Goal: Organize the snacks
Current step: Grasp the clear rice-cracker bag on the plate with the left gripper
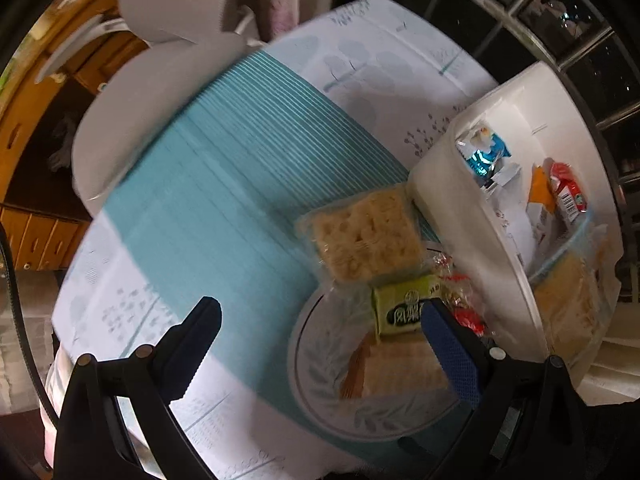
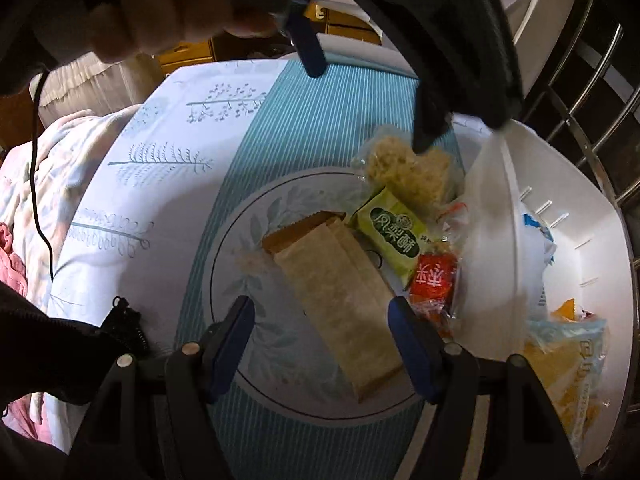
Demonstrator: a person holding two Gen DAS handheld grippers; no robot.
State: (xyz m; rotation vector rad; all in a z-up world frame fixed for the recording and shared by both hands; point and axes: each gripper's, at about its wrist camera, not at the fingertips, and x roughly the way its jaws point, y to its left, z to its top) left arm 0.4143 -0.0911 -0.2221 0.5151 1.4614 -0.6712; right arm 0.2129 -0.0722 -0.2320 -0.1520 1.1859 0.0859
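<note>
Both wrist views look steeply down, sharing the plate (image 1: 320,364)

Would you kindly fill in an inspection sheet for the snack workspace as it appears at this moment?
Surface: teal-striped tablecloth, printed white borders.
Job's things: plate bearing long beige packet, green packet, red packet; clear cracker pack overlapping its rim; white bin with more snacks.
Clutter: nothing seen.
Grippers: left gripper open, empty; right gripper open astride beige packet.
Cables: black cable at left.
Surroundings: metal window bars, wooden furniture, bedding.
</note>
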